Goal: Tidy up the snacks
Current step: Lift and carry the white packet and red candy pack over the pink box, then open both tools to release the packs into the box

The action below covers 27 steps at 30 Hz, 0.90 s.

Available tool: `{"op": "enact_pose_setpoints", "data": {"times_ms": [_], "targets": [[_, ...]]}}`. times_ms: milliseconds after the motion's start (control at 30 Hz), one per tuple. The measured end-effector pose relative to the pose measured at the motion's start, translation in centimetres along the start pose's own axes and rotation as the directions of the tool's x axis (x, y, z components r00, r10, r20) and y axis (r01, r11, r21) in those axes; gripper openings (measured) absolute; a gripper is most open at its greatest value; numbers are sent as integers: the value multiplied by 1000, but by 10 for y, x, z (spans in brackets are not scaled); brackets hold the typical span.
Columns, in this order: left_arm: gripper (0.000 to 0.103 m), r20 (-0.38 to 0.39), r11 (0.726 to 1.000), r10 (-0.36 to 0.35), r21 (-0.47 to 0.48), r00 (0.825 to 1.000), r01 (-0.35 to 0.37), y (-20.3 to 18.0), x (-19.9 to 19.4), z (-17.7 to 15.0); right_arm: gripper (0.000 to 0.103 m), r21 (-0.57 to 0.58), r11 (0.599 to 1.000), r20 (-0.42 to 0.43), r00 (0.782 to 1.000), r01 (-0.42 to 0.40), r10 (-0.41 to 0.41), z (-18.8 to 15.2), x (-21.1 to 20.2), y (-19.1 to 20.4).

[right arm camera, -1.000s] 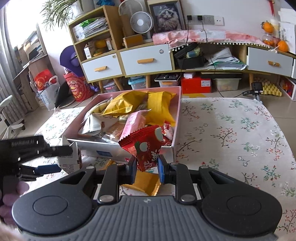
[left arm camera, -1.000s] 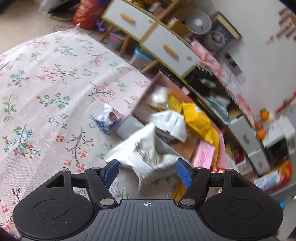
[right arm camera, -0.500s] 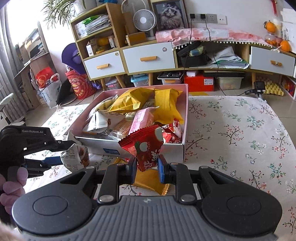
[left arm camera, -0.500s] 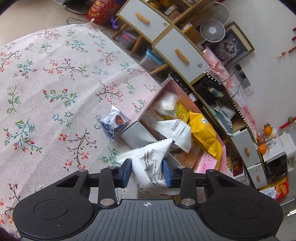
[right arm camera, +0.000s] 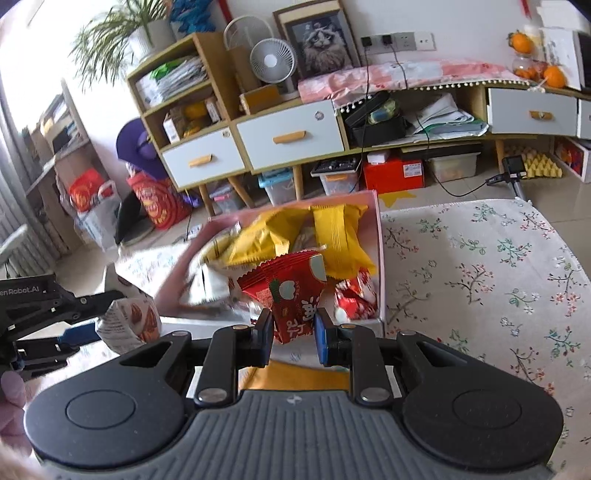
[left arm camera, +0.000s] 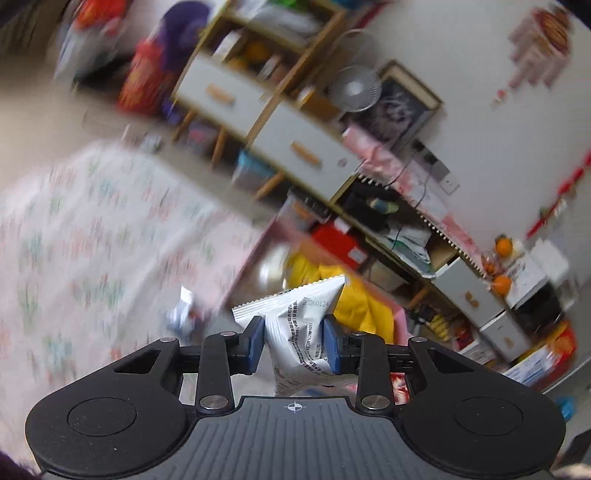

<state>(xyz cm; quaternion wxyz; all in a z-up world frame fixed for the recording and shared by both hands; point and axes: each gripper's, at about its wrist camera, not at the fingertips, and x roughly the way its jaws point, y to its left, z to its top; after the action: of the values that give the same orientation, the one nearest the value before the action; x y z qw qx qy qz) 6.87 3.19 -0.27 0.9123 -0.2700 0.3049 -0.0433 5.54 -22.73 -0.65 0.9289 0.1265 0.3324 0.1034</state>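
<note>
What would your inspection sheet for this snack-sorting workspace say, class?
Surface: floral cloth, partly bare.
Job's things: pink box heaped with yellow packets; white packet; red packet.
Clutter: yellow packet on the cloth in front of the box.
Grippers: left hand-held gripper has just closed on the white packet; right hand-held gripper grips the red packet.
Cables: black cables on the floor and wall.
Surroundings: drawers, fan, plant.

Snack packets (right arm camera: 332,240) lie in the box (right arm camera: 380,258) on the tablecloth (right arm camera: 480,277).
</note>
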Motion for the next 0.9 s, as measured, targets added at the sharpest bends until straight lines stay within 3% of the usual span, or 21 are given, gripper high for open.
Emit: {"op": "enact_pose_setpoints", "data": {"times_ms": [133, 267, 567, 767, 900], "targets": [[31, 17, 996, 24, 82, 1000, -25, -11, 16, 11, 21, 44, 999, 19, 1000, -9, 9, 7, 6, 0], [31, -17, 985, 40, 169, 999, -36, -17, 41, 8, 21, 77, 997, 10, 1000, 13, -14, 9, 19, -5], [30, 4, 923, 76, 378, 997, -72, -38, 77, -3, 21, 127, 991, -45, 998, 52, -47, 3, 43, -12], [30, 46, 898, 96, 426, 994, -106, -32, 89, 2, 22, 124, 991, -47, 998, 54, -49, 4, 41, -10], [31, 32, 901, 76, 426, 997, -82, -22, 86, -2, 24, 112, 992, -44, 998, 52, -47, 5, 41, -9]]}}
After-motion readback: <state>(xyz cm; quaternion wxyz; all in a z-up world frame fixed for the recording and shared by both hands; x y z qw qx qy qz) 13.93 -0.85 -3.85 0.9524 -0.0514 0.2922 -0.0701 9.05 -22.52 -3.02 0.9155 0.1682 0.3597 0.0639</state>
